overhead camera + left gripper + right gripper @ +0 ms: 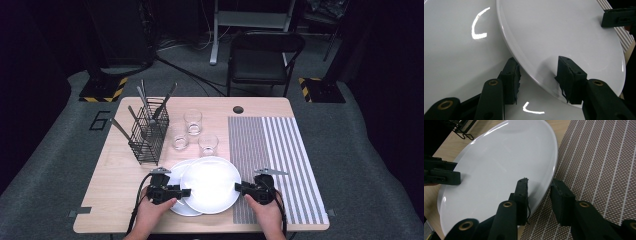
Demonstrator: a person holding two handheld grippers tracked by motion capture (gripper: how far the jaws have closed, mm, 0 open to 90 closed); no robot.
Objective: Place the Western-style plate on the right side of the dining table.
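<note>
I bracket the upper white plate [210, 184] between both tongs, left gripper [186, 192] and right gripper [239, 188] each spread astride opposite rims (neither yet pinching), as it overlaps the lower plate [176, 172] beside the striped mat [270, 165].

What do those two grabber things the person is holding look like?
Both are black. The left gripper and the right gripper each have two blocky fingers with brass-coloured rivets, a grey three-cornered plate on top and a black cable trailing back. No sleeves reach the hands.
</note>
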